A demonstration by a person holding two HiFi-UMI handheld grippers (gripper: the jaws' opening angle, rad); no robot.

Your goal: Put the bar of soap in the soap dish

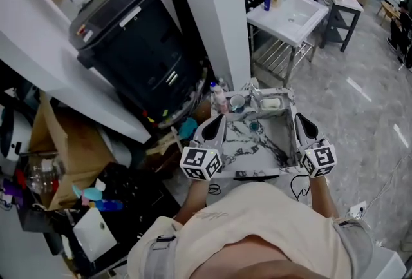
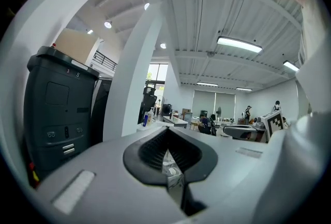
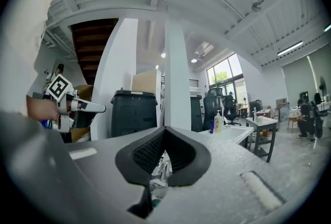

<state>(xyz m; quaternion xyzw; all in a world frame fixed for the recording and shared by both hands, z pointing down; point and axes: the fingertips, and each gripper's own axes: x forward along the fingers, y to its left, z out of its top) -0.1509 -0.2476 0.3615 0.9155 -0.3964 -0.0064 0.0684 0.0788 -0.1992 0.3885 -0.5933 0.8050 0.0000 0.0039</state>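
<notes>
In the head view a marble-patterned washstand (image 1: 257, 165) stands right below me. At its back edge lies a small white dish (image 1: 271, 103) with a pale block in it; I cannot tell soap from dish. My left gripper (image 1: 219, 118) hovers over the washstand's left edge and my right gripper (image 1: 299, 118) over its right edge. Both point level, away from me, with the jaws together and nothing between them. The left gripper view (image 2: 166, 137) and the right gripper view (image 3: 164, 137) show the dark pads meeting, with bits of the washstand through the gap below.
A pink bottle (image 1: 219, 98) and a round cup (image 1: 237, 102) stand at the washstand's back left. A big black bin (image 1: 138, 46) and a white pillar (image 1: 219, 13) rise just behind. A second white basin stand (image 1: 296, 13) is further back; clutter and cardboard (image 1: 64, 142) fill the left.
</notes>
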